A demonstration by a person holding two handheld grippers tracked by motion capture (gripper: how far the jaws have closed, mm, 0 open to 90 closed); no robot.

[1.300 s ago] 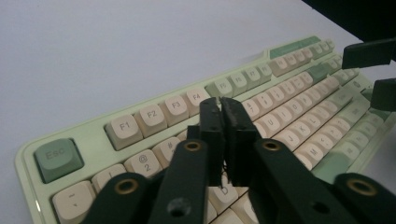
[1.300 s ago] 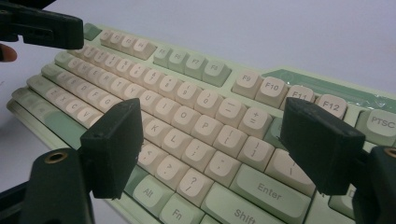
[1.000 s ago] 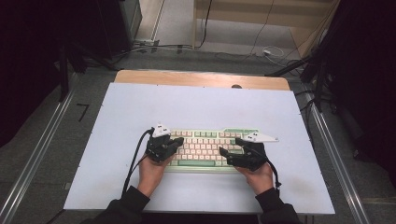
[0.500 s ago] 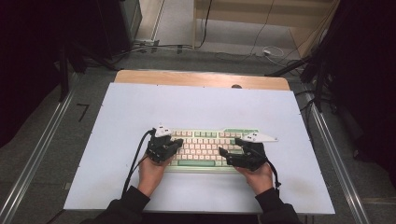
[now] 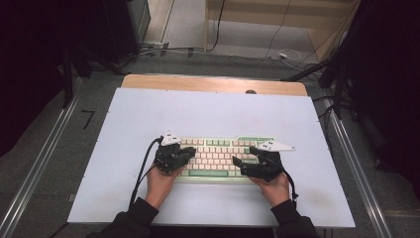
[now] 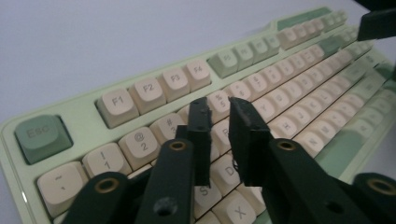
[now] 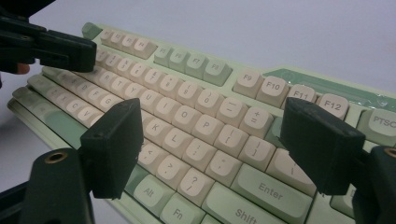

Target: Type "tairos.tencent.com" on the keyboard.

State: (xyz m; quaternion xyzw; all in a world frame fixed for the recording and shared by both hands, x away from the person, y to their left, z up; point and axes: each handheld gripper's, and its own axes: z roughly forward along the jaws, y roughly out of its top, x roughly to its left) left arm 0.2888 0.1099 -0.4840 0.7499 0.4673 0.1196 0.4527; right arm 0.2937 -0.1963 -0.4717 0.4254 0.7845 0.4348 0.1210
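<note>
A pale green keyboard (image 5: 218,156) with cream keys lies on the white table cover, near the front. My left gripper (image 5: 189,151) hovers over its left end. In the left gripper view its jaws (image 6: 219,105) point at the number row with a narrow gap; they have just been opening and nothing is between them. My right gripper (image 5: 243,155) is over the keyboard's right half. In the right gripper view its jaws (image 7: 212,109) stand wide apart above the keys (image 7: 201,107) near Enter, holding nothing. The left gripper (image 7: 60,46) also shows at that view's top left.
The white cover (image 5: 198,114) spreads over a wooden table (image 5: 213,83). Metal rails (image 5: 44,163) run along both sides. Cables lie on the floor behind the table. Dark furniture stands at the far left and right.
</note>
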